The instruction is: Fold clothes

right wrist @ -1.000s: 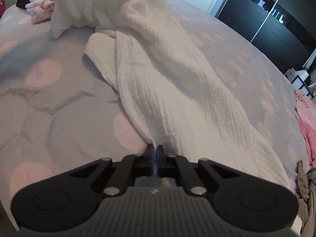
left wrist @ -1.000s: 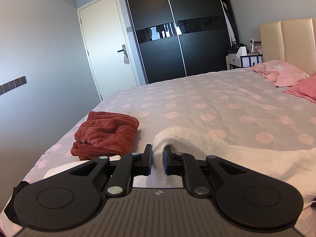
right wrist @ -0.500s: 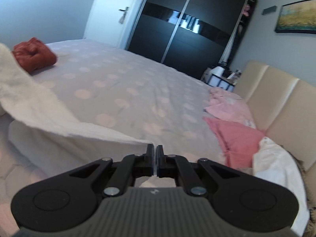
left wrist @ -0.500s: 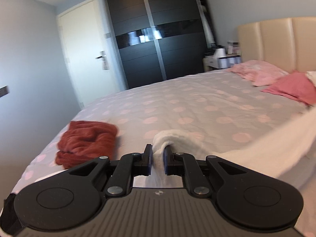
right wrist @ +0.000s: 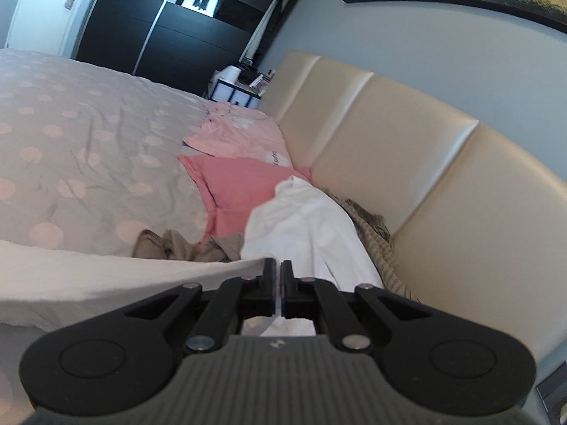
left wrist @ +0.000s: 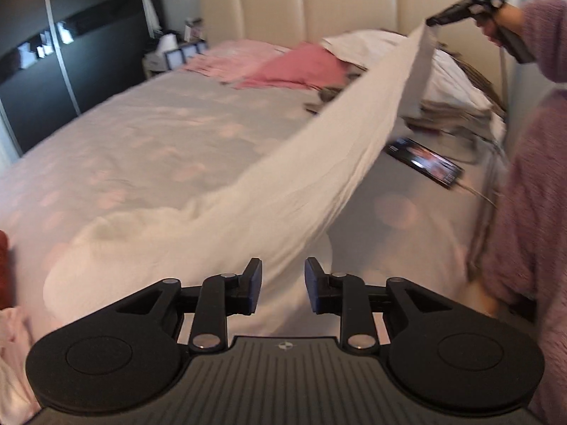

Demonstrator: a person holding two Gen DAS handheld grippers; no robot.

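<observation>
A long white muslin cloth [left wrist: 319, 163] stretches taut across the dotted grey bed [left wrist: 159, 124], from my left gripper [left wrist: 282, 285] up to my right gripper [left wrist: 430, 21] near the headboard. The left jaws are opening. The cloth still runs between them, but the blue pads stand clear of it. In the right wrist view my right gripper [right wrist: 278, 272] is shut on the edge of the white cloth [right wrist: 106, 276], held raised above the bed.
A lit phone [left wrist: 423, 164] lies on the bed under the cloth. Pink garments [right wrist: 241, 191], a white garment [right wrist: 312, 219] and beige clothes pile by the cream headboard [right wrist: 407, 163]. A person's purple sleeve [left wrist: 531, 194] fills the right. A dark red towel [left wrist: 3, 251] shows at the left edge.
The left jaws, clamped on the cloth before, have spread apart, and that view swung towards the headboard. The right gripper rose with the cloth's end and pulled it taut.
</observation>
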